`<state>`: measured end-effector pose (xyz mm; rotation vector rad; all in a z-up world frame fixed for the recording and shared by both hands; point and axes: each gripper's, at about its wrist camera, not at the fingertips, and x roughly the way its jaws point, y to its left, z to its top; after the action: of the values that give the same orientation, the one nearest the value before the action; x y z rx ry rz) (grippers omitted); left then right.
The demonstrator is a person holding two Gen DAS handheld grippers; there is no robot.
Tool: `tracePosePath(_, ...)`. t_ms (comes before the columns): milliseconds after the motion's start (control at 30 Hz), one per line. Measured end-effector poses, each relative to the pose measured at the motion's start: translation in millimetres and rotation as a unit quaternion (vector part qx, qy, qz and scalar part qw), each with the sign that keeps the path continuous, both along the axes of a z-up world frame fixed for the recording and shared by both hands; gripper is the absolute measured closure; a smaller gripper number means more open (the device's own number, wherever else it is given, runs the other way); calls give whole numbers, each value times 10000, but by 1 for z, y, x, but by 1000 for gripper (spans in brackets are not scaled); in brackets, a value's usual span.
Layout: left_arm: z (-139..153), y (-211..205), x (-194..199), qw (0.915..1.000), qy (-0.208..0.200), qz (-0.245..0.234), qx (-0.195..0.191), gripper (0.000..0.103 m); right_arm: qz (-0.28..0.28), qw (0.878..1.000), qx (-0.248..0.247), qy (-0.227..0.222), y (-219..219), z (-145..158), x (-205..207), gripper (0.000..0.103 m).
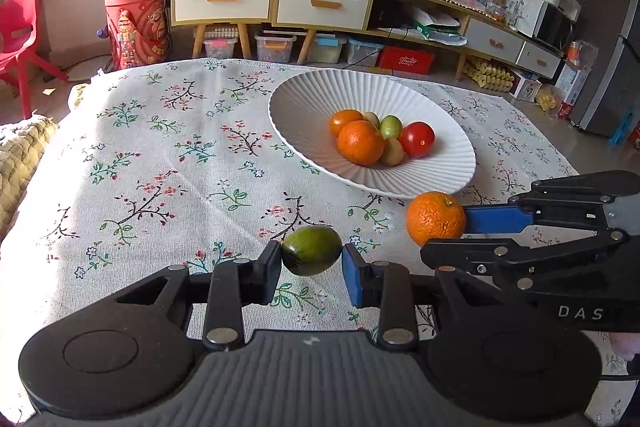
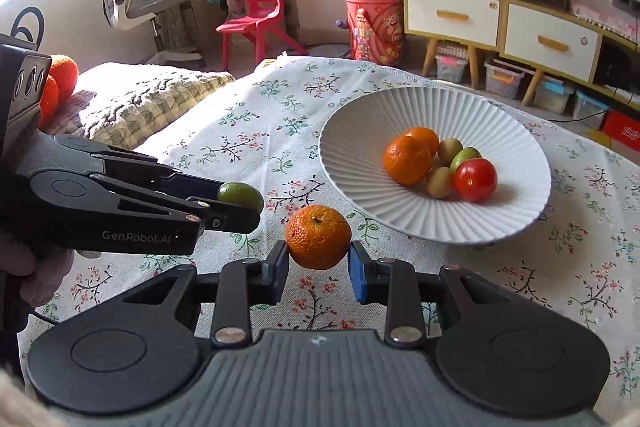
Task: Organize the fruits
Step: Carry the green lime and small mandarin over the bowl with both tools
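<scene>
Floral-cloth bench [image 1: 160, 167], left wrist view: left claw [image 1: 311, 257] clamped on green fruit [image 1: 311, 251]; white dish [image 1: 400, 183] ahead, part-filled. Round fruit could roll from the pads. Right wrist view: right claw [image 2: 318, 259] clamped on mandarin [image 2: 318, 237], just beside the dish rim; claws close, may collide. Only this view shows the left claw's side grip.

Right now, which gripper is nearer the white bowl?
Right. The right gripper, holding the orange, sits just off the white bowl at its near rim. The left gripper, holding the green fruit, is farther from the rim.
</scene>
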<state>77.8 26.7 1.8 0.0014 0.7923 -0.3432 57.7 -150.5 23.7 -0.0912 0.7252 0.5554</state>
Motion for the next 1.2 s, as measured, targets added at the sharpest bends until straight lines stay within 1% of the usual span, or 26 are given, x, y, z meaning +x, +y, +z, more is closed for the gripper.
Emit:
tracePosePath(100, 4, -6, 4, 10000, -40, -9, -32, 85, -130, 9999, 65, -73, -8, 5, 3, 74)
tracePosePath(333, 10, -21, 18, 9998, -141, -34, -156, 85, -541, 9981, 51, -286, -26, 11, 19, 74)
tracePosePath(633, 11, -39, 32, 9994, -176, -189, -215, 85, -964, 9950, -42, -266, -45, 6, 34, 74)
tracePosePath(667, 10, -42, 34, 9993, -142, -288, -212, 85, -987, 9948, -54, -262, -46, 5, 35, 74)
tracePosePath(767, 6, -48, 42, 9991, -123, -371, -186, 85, -1042, 9942, -99, -256, -50, 2, 40, 74)
tracePosePath(1000, 0, -63, 52, 9977, -215, -632, -117, 85, -1082, 9938, -196, -161, -51, -6, 50, 74)
tracePosePath(1200, -7, -67, 55, 9977, -203, -649, -17, 85, -1049, 9943, -159, -95, -55, -10, 55, 74)
